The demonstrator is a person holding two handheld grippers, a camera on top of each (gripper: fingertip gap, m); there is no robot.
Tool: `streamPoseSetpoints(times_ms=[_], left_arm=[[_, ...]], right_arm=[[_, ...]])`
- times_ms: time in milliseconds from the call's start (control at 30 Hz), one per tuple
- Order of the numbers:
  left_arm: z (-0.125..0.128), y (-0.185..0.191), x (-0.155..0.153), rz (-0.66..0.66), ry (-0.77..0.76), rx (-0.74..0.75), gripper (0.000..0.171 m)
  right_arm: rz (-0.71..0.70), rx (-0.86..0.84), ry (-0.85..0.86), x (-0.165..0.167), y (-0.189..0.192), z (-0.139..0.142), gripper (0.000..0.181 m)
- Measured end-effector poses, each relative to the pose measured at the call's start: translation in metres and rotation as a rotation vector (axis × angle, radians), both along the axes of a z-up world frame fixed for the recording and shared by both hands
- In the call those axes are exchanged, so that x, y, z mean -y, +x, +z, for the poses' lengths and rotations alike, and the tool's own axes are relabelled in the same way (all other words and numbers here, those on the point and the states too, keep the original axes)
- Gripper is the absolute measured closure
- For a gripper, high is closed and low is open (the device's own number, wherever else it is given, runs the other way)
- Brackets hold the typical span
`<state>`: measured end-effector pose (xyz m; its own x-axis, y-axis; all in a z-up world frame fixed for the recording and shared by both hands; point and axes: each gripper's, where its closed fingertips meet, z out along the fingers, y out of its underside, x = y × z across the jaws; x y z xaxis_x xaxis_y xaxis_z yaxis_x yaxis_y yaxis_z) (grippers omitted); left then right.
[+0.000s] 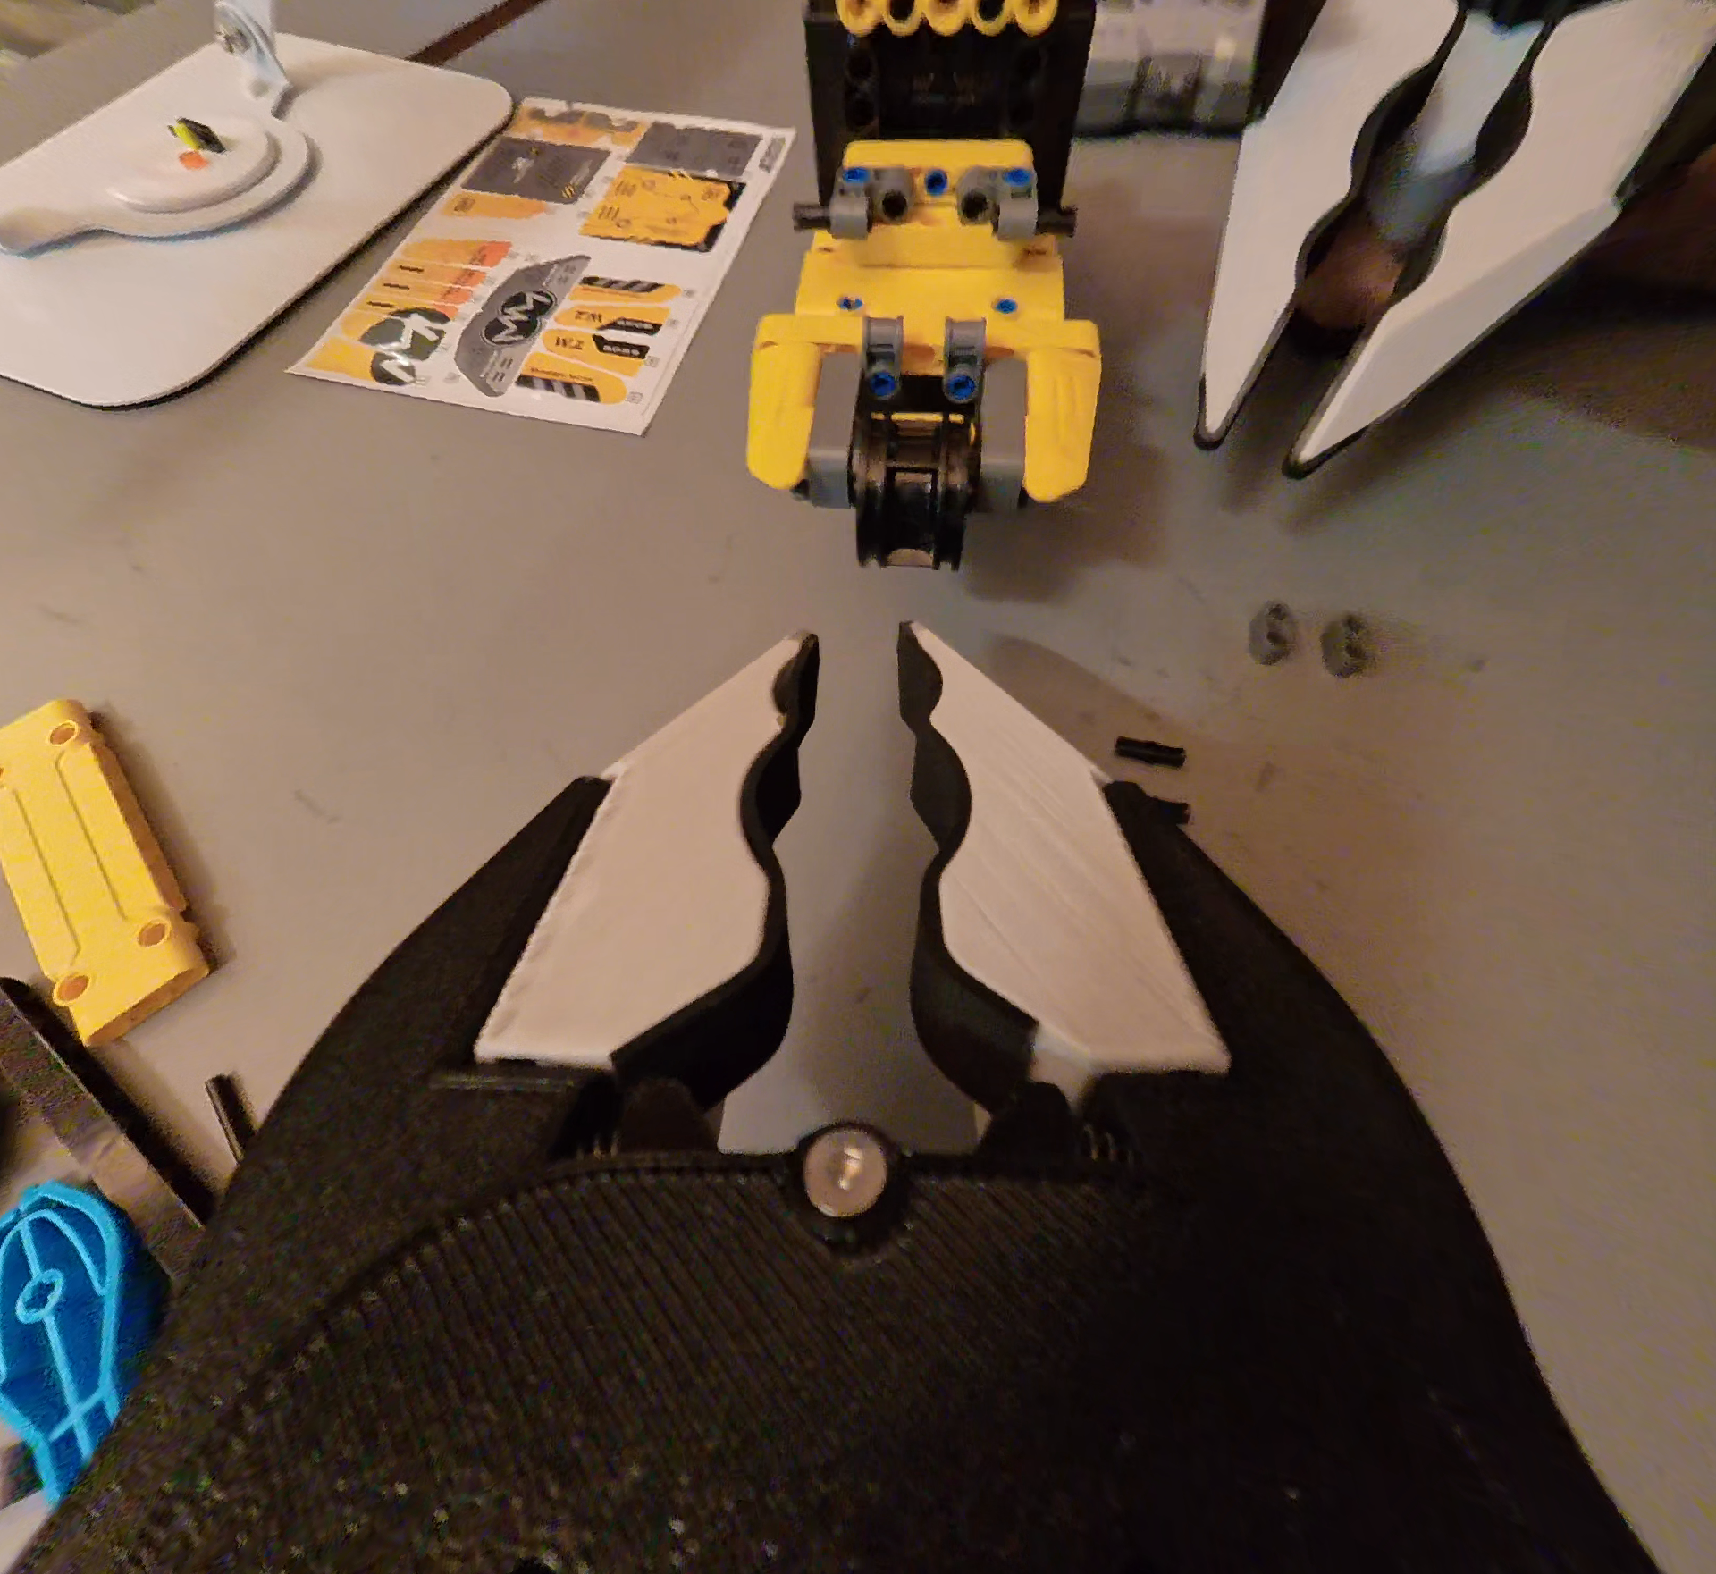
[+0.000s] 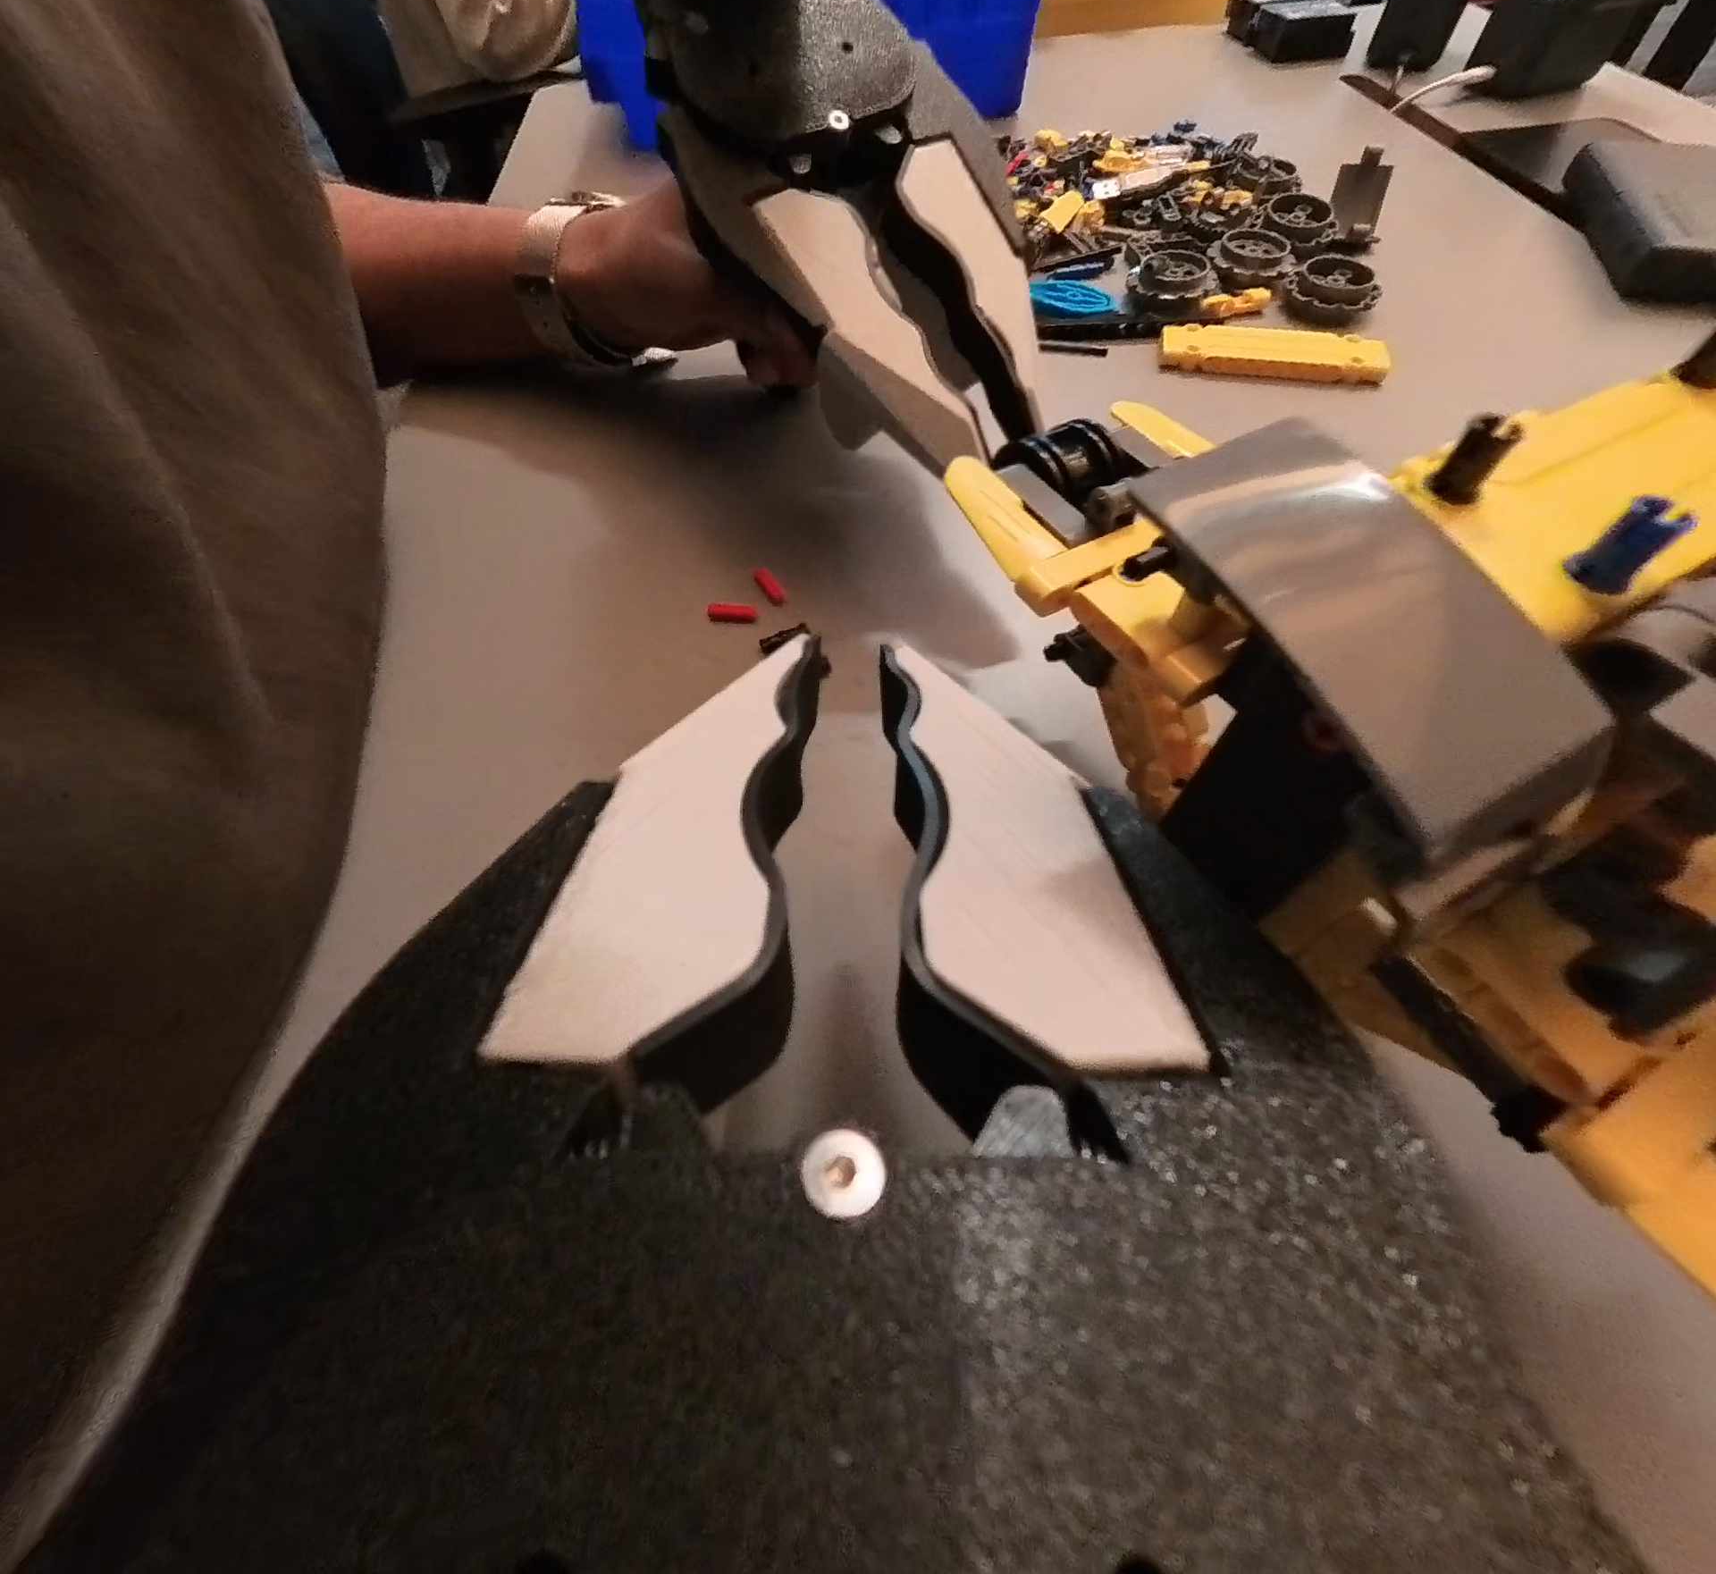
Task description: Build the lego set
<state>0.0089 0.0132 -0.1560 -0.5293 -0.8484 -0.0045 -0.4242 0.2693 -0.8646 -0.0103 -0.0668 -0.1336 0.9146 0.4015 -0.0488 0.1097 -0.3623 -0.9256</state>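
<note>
Two tools parked around a half-built yellow brick model, nothing gripped.

The left tool (image 1: 856,647) is held slightly open just short of the black pulley wheel (image 1: 910,508) at the model's (image 1: 924,294) nose, mid-tabletop (image 1: 464,564). The right tool (image 2: 847,666) is also kept parted and empty, beside the model (image 2: 1300,694), near two red pins (image 2: 747,601). A sticker sheet (image 1: 548,266) is laid toward the far-left edge.

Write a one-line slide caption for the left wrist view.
Open left gripper hovers just short of a yellow toy brick vehicle on a grey table, sticker sheet to its left.
</note>
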Motion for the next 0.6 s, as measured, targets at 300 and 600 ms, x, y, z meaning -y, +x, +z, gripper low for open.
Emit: streamPoseSetpoints(times_ms=[300,600], left_arm=[[-0.002,0.002,-0.003,0.006,-0.057,-0.047,0.155],[0.005,0.006,-0.011,0.04,-0.14,-0.049,0.15]], right_arm=[[0.02,0.019,-0.047,-0.001,-0.004,-0.008,0.167],[0.011,0.037,-0.028,0.0,-0.003,-0.006,0.164]])
